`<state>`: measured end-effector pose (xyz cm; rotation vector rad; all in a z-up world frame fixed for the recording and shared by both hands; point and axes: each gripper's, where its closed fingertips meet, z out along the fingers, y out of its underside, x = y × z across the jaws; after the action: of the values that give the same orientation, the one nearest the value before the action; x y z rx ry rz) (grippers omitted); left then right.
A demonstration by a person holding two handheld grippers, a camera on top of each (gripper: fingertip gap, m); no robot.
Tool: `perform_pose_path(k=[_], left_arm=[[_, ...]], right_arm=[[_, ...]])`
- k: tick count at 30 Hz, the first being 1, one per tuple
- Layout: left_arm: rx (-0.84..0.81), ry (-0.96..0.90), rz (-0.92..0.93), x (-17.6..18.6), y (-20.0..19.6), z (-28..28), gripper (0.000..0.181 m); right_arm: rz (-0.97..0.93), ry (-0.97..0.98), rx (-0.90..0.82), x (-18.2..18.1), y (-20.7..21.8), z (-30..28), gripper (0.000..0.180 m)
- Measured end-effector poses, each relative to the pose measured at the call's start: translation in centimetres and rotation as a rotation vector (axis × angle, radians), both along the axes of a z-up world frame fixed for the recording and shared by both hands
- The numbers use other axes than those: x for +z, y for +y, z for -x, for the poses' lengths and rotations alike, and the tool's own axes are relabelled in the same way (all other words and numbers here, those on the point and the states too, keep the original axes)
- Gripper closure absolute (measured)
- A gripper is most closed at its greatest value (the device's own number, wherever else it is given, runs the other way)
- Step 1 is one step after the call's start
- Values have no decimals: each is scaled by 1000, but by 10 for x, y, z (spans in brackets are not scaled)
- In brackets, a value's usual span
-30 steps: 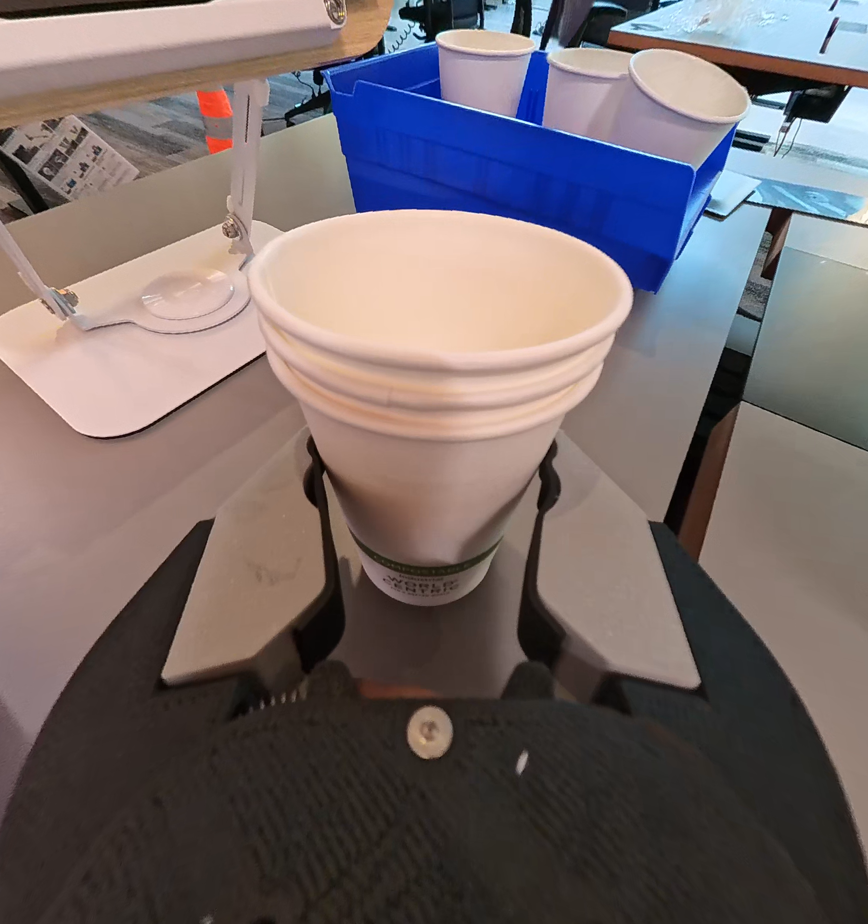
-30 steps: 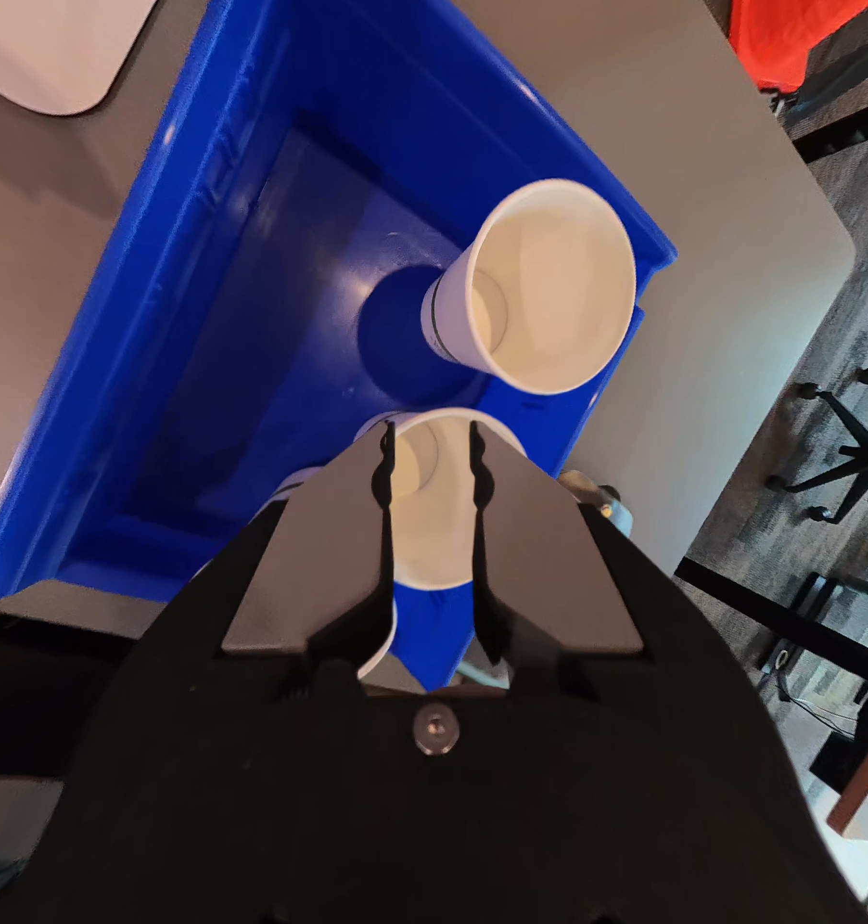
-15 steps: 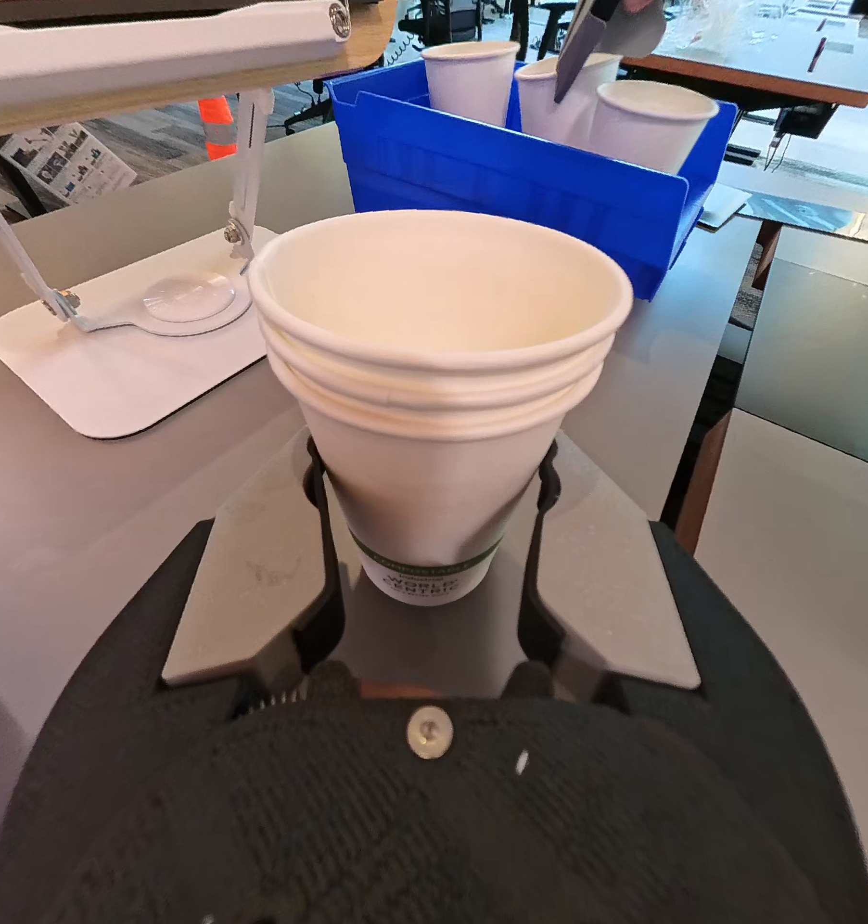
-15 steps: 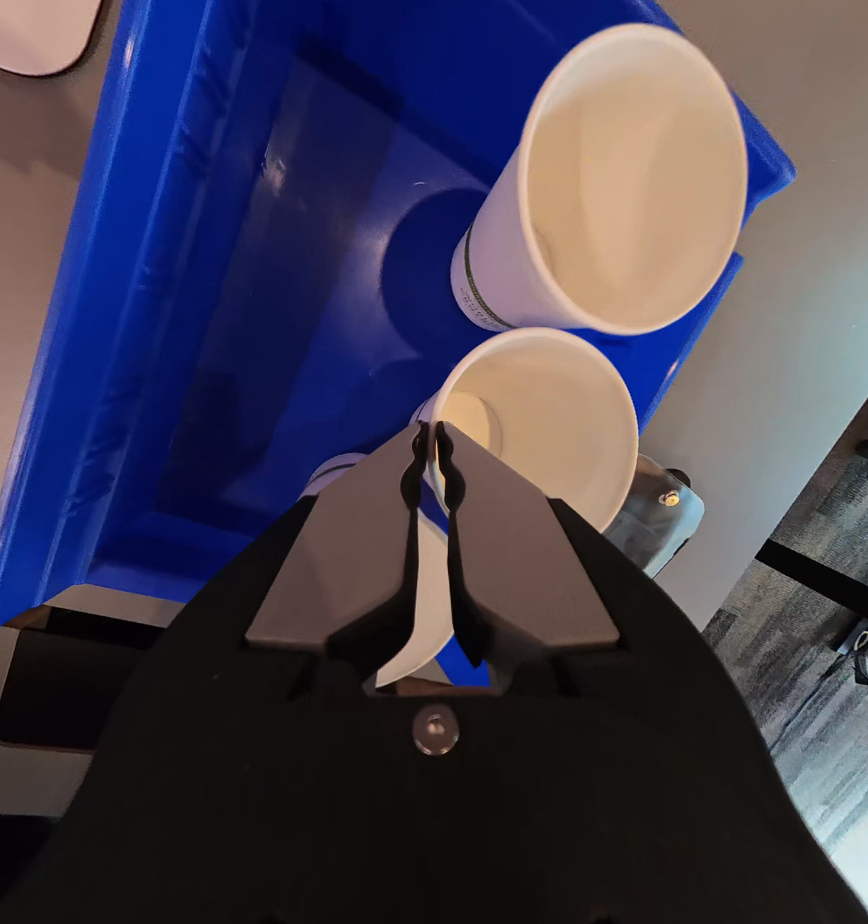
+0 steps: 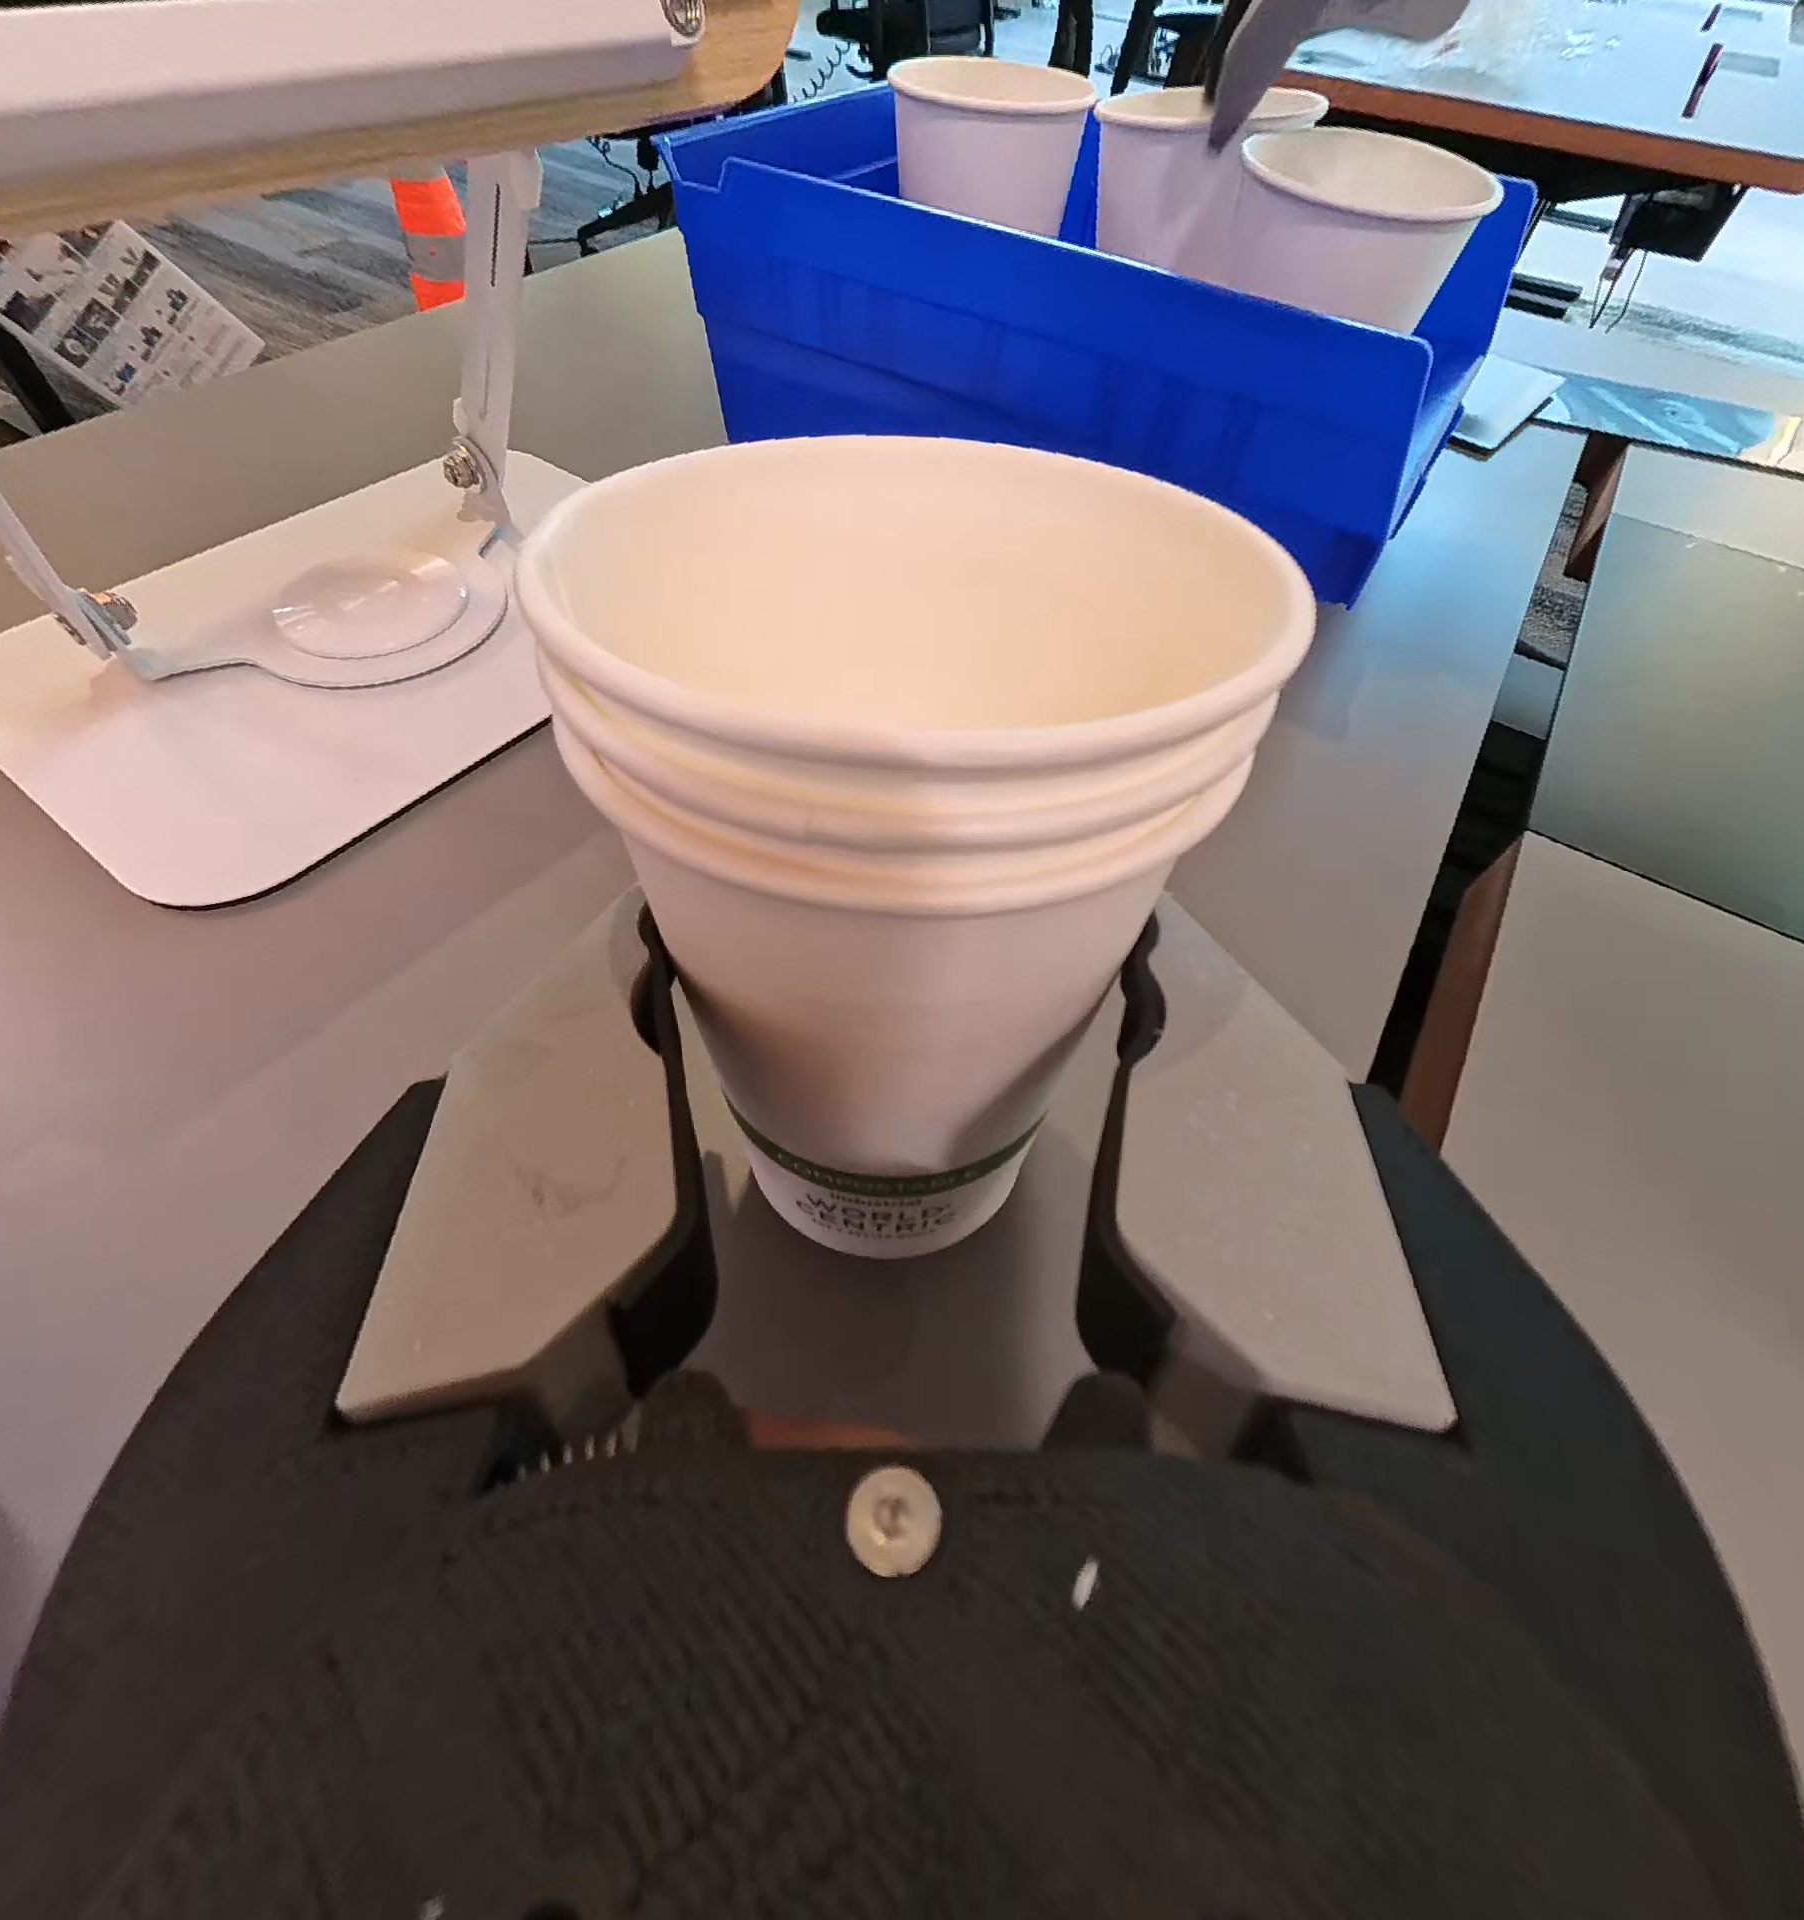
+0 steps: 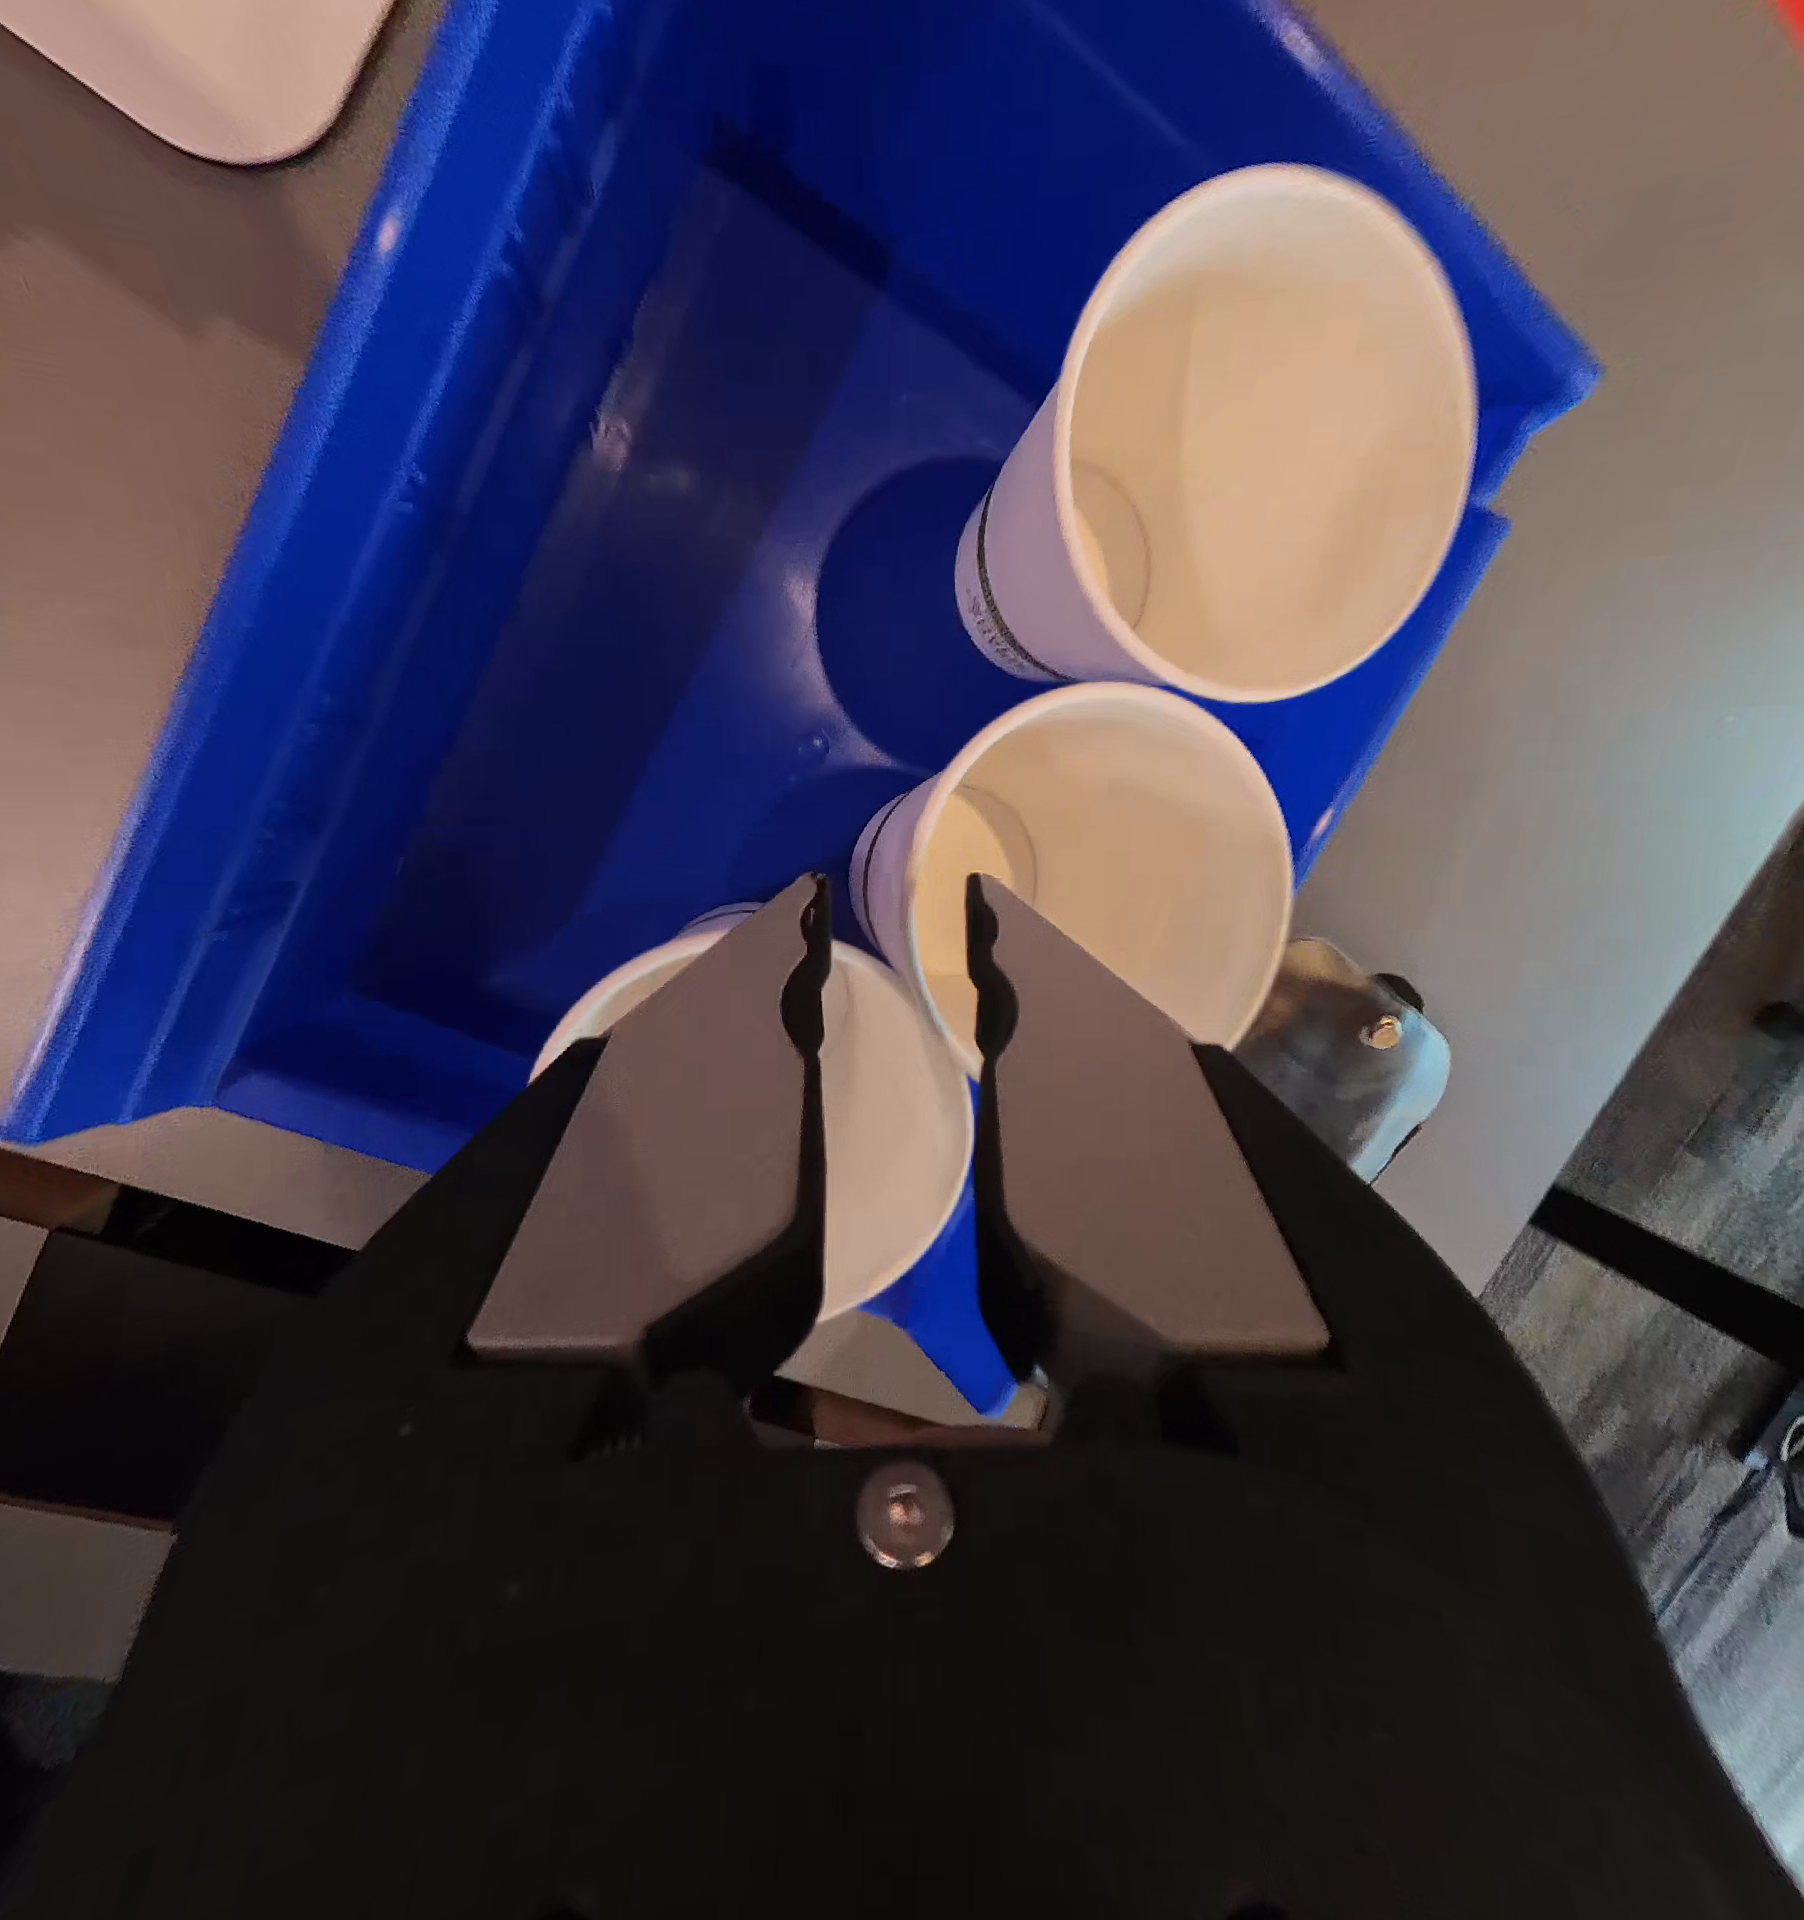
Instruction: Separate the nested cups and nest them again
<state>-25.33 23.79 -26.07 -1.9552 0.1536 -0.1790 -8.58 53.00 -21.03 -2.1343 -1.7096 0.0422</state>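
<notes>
Grey table (image 5: pixel 202 1039) carries everything: our left hand-held gripper (image 5: pixel 898 997) clamps the nested cups (image 5: pixel 908 790); our right hand-held gripper (image 6: pixel 893 904), parted and empty, should straddle one rim in the blue bin (image 6: pixel 285 644) just ahead.

A white stand (image 5: pixel 254 748) sits on my grey table (image 5: pixel 150 1091), its flat base holding slanted white struts that carry a wood-edged shelf (image 5: pixel 358 114) overhead. Behind it, on the floor, I see an orange cone (image 5: pixel 430 244) and a printed sheet (image 5: pixel 108 322). Farther back stands a brown-topped table (image 5: pixel 1563 114). To the right lies a dark glass panel (image 5: pixel 1698 727). Looking down, grey carpet (image 6: pixel 1708 1299) shows beyond the table's edge.
</notes>
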Motion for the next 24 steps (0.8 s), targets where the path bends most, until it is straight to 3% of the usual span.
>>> perform_pose_path(k=[7, 13, 16, 19, 24], left_arm=[[1, -4, -6, 2, 0, 0, 95], [-2, 7, 3, -1, 0, -2, 94], [8, 2, -1, 0, -1, 2, 94], [15, -5, -4, 1, -1, 5, 95], [10, 0, 3, -1, 0, 3, 94]], right_arm=[[42, 134, 169, 29, -52, -21, 160], [-1, 42, 287, 6, -76, -36, 155], [9, -3, 295, -12, -78, -37, 161], [8, -39, 303, -22, -77, -39, 180], [15, -72, 310, -20, -76, -45, 180]])
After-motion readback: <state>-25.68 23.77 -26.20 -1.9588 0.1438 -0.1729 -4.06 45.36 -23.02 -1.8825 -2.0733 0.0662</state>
